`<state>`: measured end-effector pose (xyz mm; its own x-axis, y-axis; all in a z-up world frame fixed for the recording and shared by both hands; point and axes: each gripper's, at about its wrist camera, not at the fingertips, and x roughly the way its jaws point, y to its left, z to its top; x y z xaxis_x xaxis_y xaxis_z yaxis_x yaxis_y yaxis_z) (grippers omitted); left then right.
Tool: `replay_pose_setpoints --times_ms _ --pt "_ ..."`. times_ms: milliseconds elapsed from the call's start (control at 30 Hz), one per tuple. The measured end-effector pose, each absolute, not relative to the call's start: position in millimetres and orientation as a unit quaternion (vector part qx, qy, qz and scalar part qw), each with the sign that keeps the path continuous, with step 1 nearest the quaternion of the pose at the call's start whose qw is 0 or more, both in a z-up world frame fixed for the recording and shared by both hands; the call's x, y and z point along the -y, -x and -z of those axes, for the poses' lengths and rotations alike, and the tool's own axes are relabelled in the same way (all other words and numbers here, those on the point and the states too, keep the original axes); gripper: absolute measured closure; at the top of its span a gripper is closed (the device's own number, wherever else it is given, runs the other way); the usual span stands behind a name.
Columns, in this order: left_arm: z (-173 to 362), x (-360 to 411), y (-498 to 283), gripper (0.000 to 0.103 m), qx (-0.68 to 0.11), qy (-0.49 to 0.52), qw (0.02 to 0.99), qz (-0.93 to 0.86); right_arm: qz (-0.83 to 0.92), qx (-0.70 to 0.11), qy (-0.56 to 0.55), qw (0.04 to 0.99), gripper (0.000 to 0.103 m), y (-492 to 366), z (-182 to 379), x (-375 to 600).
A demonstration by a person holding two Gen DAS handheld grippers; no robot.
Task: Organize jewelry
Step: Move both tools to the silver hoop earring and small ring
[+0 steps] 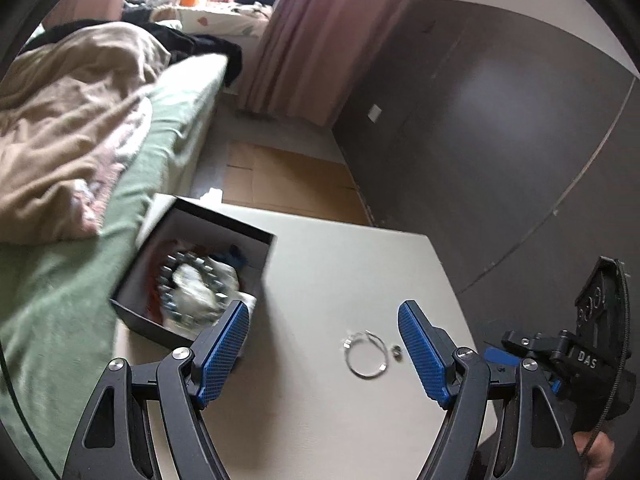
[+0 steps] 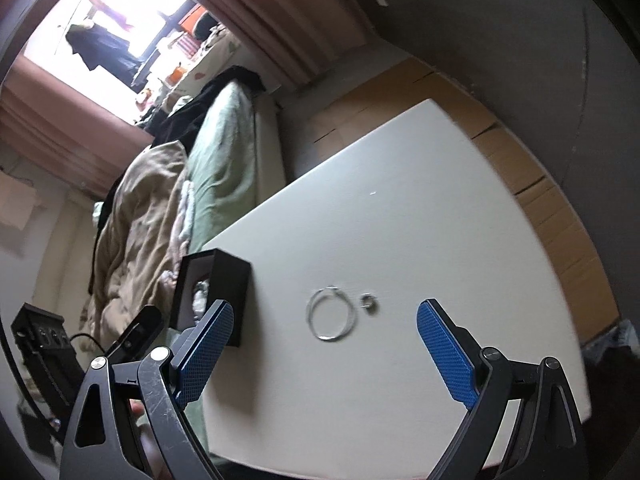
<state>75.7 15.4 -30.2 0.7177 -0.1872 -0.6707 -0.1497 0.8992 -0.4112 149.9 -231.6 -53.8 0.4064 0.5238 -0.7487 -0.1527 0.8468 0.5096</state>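
Note:
A thin silver bangle lies flat on the white table, with a small silver ring just right of it. A black open box at the table's left edge holds a beaded bracelet and other jewelry. My left gripper is open and empty, its right finger close to the ring. In the right wrist view the bangle and ring lie ahead of my open, empty right gripper, with the box to the left.
A bed with a green sheet and beige blanket runs along the table's left side. Cardboard covers the floor beyond the table. A dark wall panel stands to the right. The other gripper's body shows at right.

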Motion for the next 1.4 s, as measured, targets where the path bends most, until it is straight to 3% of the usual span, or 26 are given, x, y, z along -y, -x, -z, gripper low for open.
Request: replay_pose_setpoints --times_ms 367,500,1200,1267,1333,1400 --pt "53 34 -93 0.025 -0.42 0.156 0.893 0.032 -0.188 -0.513 -0.157 0.823 0.01 -150 64 250" --pt "66 48 -101 0.025 -0.439 0.138 0.887 0.041 -0.182 -0.514 -0.16 0.823 0.018 -154 65 258" --pt "122 94 -133 0.03 -0.49 0.047 0.87 0.032 -0.154 -0.536 -0.124 0.821 0.022 -171 78 267" --pt "123 96 -131 0.034 -0.485 0.039 0.873 0.027 -0.154 -0.536 -0.129 0.82 0.025 -171 78 270" --pt "123 97 -130 0.047 -0.479 0.019 0.877 0.014 -0.152 -0.536 -0.131 0.82 0.026 -171 78 271" --pt "123 97 -131 0.051 -0.477 0.008 0.879 0.013 -0.15 -0.536 -0.132 0.82 0.027 -171 78 271"
